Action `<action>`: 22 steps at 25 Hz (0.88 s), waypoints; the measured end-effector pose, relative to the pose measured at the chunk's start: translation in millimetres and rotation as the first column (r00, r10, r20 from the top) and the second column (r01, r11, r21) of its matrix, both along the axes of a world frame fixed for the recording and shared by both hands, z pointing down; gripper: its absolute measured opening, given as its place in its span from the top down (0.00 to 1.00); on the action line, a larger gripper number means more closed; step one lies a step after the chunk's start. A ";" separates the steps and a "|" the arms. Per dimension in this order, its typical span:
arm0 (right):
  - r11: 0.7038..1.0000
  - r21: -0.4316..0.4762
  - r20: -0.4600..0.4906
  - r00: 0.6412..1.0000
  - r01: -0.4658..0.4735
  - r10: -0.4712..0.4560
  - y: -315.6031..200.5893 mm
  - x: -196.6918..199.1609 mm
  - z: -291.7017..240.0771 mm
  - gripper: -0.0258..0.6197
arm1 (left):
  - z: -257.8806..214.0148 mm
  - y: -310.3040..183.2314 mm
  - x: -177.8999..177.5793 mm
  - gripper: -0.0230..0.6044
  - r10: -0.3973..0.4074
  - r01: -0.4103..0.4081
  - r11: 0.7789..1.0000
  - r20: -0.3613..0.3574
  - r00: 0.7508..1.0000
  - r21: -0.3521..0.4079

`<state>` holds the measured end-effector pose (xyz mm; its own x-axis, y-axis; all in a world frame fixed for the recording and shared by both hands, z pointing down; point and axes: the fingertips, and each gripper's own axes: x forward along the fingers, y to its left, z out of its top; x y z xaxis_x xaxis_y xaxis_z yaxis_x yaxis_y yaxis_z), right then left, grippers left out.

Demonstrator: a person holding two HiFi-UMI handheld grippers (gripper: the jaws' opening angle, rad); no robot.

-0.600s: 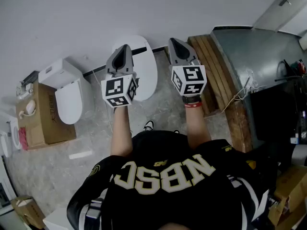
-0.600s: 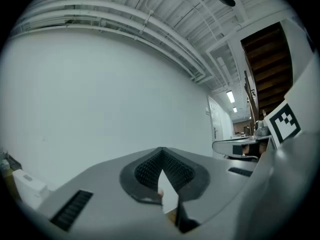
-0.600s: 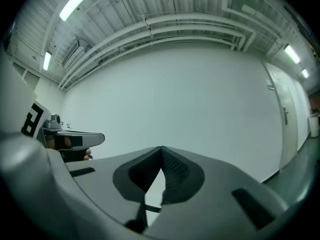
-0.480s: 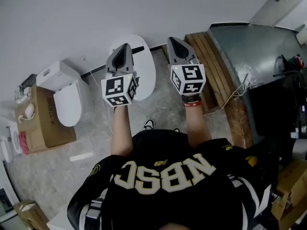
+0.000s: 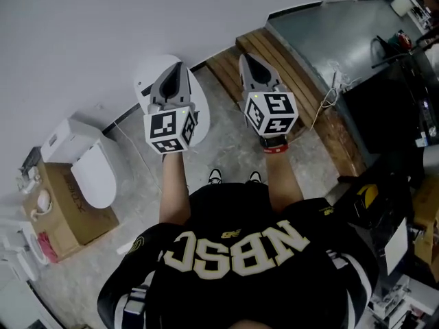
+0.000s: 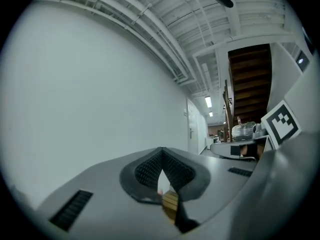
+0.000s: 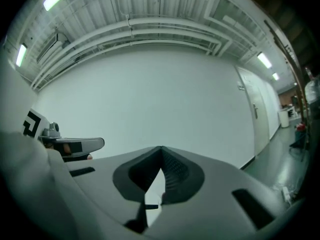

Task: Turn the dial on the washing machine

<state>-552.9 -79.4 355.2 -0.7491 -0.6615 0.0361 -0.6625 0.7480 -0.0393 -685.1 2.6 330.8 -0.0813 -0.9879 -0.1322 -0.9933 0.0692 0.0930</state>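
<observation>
left grey two-jaw gripper [image 5: 176,70]: jaws closed tip to tip, nothing between them; aimed at the plain white wall [image 5: 103,26].
right grey two-jaw gripper [image 5: 248,64]: clenched too, empty, held level just beside the left one.
washing machine dial: in no view; neither machine nor dial shows.
direction to dial: cannot tell, so neither hand reads as nearer.
likely next need: turn to find the machine.

I can't make out the washing machine or its dial in any view; all I get here is white wall [image 5: 103,19] and stone floor [image 5: 230,139].
</observation>
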 end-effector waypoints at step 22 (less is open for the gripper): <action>0.683 -0.055 0.018 0.683 -0.729 0.730 60.0 337.2 26.5 0.95 | 23.8 -55.5 330.5 0.94 0.758 -0.757 0.652 0.019 0.652 -0.050</action>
